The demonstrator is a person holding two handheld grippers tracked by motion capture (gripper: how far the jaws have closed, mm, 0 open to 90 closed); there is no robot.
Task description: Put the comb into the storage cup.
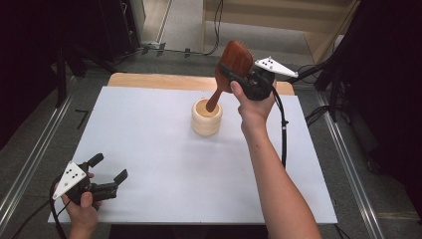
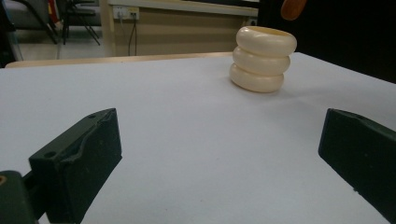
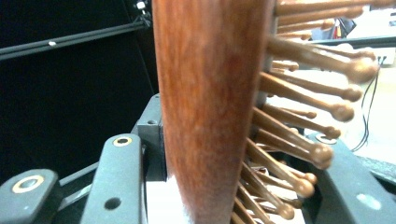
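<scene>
My right gripper (image 1: 234, 75), upper centre of the high view, is clamped on the wooden hairbrush (image 1: 233, 64) across the lower part of its head, one jaw on the smooth back and one on the bristle side, as the right gripper view shows with the brush (image 3: 210, 102) wedged between my jaws. The brush's long axis runs tilted, head up toward the top of the frame, handle slanting down-left, its tip sitting inside the mouth of the cream ribbed cup (image 1: 207, 117) at mid frame; whether it touches the bottom I can't tell. So the cup lies directly below-left of my right fingers, along the handle line, and lowering along that axis looks like what seats it. My left gripper (image 1: 107, 172), lower left, rests on the white table (image 1: 159, 164), jaws spread wide, holding nothing, well apart from the cup (image 2: 263, 60).
</scene>
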